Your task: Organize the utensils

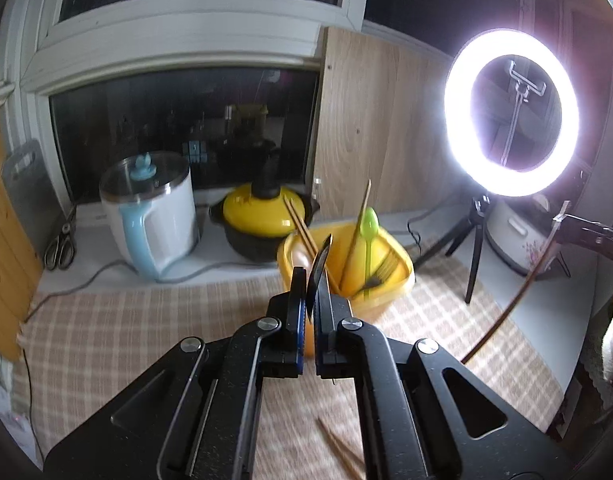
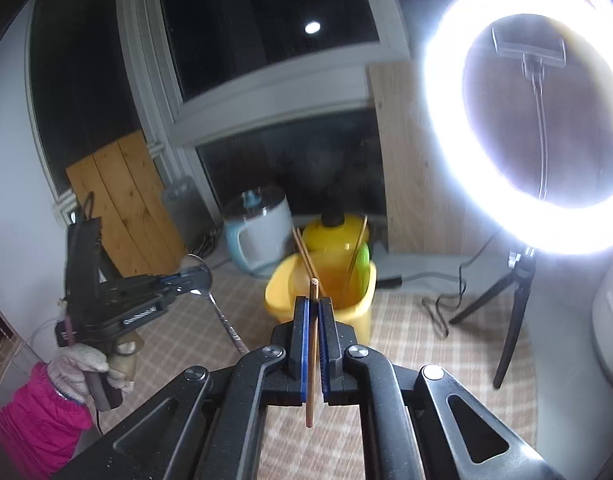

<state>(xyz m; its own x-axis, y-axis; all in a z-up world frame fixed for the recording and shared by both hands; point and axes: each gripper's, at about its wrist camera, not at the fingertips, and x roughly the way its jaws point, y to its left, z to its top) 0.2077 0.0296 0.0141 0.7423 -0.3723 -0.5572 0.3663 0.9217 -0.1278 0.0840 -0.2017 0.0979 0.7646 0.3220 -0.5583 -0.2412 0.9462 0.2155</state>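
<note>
A yellow utensil holder [image 1: 382,280] [image 2: 358,300] stands on the checked tablecloth. It holds chopsticks [image 1: 300,224], a green spoon [image 1: 369,232] and a fork [image 1: 380,274]. My left gripper [image 1: 311,280] is shut on a metal spoon [image 1: 320,264], edge-on in the left wrist view; in the right wrist view the left gripper [image 2: 178,278] holds the spoon [image 2: 222,312] by its bowl, handle hanging down. My right gripper [image 2: 313,304] is shut on a wooden chopstick [image 2: 311,356], just in front of the holder. That chopstick also shows at the right of the left wrist view [image 1: 518,292].
A white and blue kettle [image 1: 154,220], a yellow-lidded black pot [image 1: 262,220] and scissors [image 1: 60,244] stand on the sill behind. A ring light on a tripod [image 1: 510,112] [image 2: 526,120] stands right, a rice cooker [image 1: 514,236] beyond. Two loose chopsticks [image 1: 338,448] lie on the cloth.
</note>
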